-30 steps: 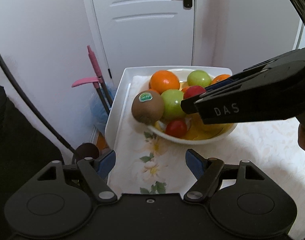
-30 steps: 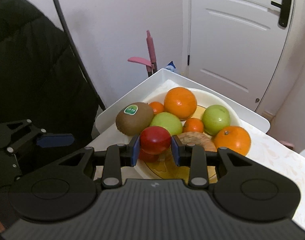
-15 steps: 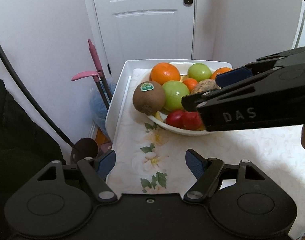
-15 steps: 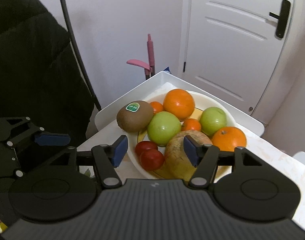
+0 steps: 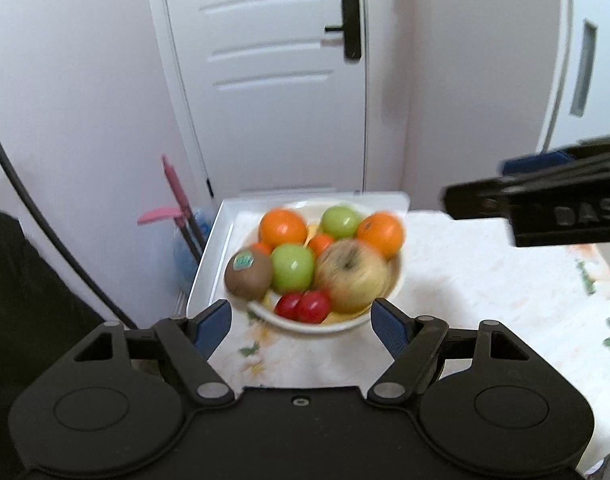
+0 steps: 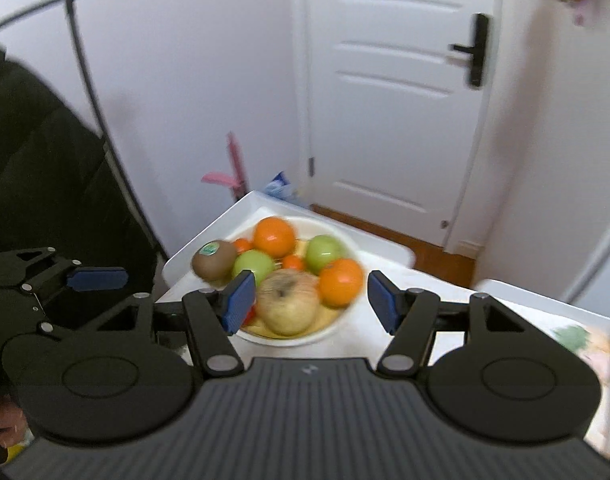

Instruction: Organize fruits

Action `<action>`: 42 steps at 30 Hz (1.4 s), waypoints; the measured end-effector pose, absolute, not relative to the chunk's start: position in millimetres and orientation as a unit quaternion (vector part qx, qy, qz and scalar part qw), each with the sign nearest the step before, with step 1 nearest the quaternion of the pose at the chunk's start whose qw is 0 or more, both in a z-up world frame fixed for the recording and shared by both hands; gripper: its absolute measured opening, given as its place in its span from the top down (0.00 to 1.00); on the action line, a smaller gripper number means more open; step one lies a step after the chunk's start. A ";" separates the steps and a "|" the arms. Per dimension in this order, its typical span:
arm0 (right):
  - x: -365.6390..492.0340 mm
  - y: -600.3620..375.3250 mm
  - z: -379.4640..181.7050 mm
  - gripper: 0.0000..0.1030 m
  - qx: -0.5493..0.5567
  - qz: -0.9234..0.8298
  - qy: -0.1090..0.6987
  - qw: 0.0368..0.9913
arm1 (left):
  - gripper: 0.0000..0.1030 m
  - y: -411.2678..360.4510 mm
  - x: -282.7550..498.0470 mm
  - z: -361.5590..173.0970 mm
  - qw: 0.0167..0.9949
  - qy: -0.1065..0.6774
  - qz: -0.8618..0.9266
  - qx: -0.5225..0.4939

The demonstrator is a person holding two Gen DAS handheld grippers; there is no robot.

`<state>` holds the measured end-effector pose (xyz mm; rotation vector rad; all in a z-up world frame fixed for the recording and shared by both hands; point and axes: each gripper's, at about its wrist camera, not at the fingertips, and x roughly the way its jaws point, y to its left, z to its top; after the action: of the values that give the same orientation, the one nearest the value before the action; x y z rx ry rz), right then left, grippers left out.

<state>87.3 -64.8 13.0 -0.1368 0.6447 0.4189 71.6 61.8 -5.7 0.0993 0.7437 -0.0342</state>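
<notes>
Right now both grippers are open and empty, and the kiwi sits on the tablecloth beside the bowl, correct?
Not quite. Left gripper and right gripper are open and empty, but the kiwi lies in the bowl, at its left rim. The left wrist view shows this.

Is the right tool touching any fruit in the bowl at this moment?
Apart. The left wrist view shows the right tool raised off to the side of the bowl, bare wall between them.

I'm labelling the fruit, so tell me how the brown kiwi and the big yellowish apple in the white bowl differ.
The brown oval kiwi is dark and matte with a green sticker; the large yellowish apple is pale, streaked, with no sticker showing. The kiwi is clearly smaller than the apple. The kiwi sits at the left edge of the round white bowl, the apple at the front right. Both rest in the bowl, ungripped.
</notes>
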 end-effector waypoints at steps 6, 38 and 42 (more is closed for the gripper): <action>44.6 -123.8 55.2 0.01 -0.037 0.124 0.295 0.947 | 0.19 36.9 50.6 39.5 0.942 0.332 -0.018 0.042; -28.5 -183.9 40.9 0.00 0.007 -0.031 0.347 0.937 | 0.00 8.0 -5.2 67.5 0.953 0.300 -0.017 0.043; -27.9 -183.2 41.1 0.00 0.009 -0.032 0.348 0.937 | 0.00 8.6 -4.8 66.8 0.952 0.304 -0.018 0.042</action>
<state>-27.9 -183.2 41.1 0.0186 0.7116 -0.0645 -4.8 8.6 66.8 0.0852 0.6171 -0.0364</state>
